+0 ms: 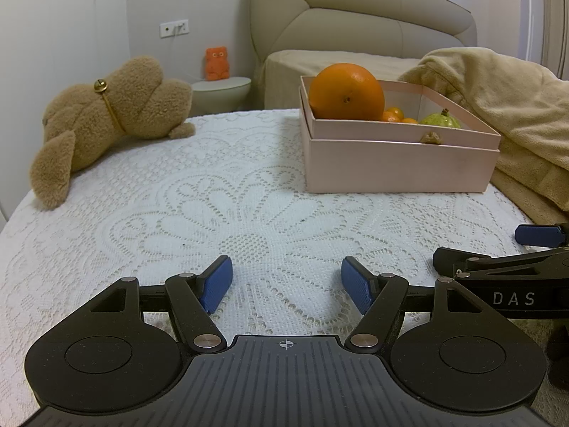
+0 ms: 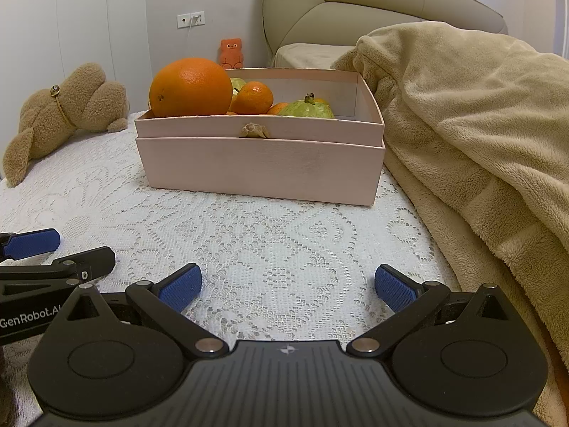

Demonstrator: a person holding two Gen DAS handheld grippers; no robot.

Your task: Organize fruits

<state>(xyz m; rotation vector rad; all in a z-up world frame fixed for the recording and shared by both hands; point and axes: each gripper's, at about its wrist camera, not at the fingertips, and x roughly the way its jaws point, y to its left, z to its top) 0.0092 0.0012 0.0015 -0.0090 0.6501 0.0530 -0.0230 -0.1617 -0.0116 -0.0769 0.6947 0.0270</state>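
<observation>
The right tool [image 2: 288, 286] hovers low over the table [image 2: 249, 249], which is covered in white lace, its blue fingers [image 2: 179, 289] spread wide apart with nothing between them. Toward the far edge of the table sits a pink box [image 2: 259, 167] holding a large orange [image 2: 191, 87] at its left end, a small mandarin [image 2: 254, 98] beside it, and a green guava [image 2: 309, 109] nearer the front wall. A beige blanket [image 2: 473, 135] drapes along the table's right edge, touching the box's right side. A brown plush rabbit [image 2: 60, 114] lies at the far left edge. The left tool [image 2: 32, 249] pokes in at the left, fingers parted.
</observation>
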